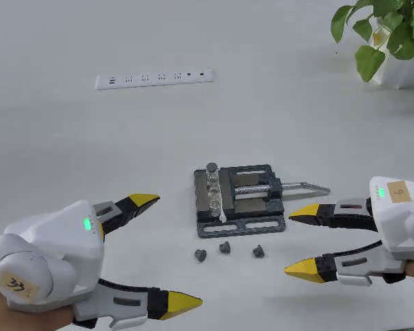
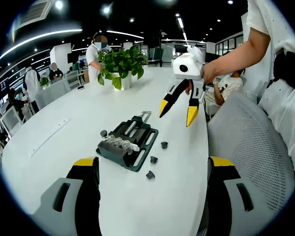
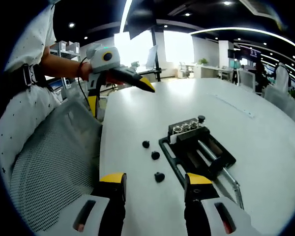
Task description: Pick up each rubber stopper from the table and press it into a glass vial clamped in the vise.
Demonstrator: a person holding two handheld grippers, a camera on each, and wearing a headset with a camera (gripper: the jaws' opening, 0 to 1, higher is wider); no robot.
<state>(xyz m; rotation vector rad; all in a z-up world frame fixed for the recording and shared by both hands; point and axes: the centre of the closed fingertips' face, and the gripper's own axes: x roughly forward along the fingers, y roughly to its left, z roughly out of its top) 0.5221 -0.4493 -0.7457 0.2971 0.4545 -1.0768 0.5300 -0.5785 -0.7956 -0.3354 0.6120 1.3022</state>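
Observation:
A black vise [image 1: 243,200] stands mid-table and clamps a row of glass vials [image 1: 212,190]; the far vial wears a dark stopper [image 1: 212,167]. Three loose rubber stoppers [image 1: 201,254] [image 1: 225,246] [image 1: 259,252] lie in front of the vise. My left gripper [image 1: 164,250] hovers open at the lower left, apart from them. My right gripper [image 1: 292,243] is open on the right, just beyond the nearest stopper. The left gripper view has the vise [image 2: 130,140], the stoppers [image 2: 154,159] and the right gripper [image 2: 179,110]. The right gripper view shows the vise [image 3: 196,147] and stoppers [image 3: 155,155].
A white power strip [image 1: 154,78] lies at the back left and a potted plant [image 1: 386,34] stands at the back right. A grey mesh chair [image 2: 250,142] sits at the table's near edge. People stand far off in the room.

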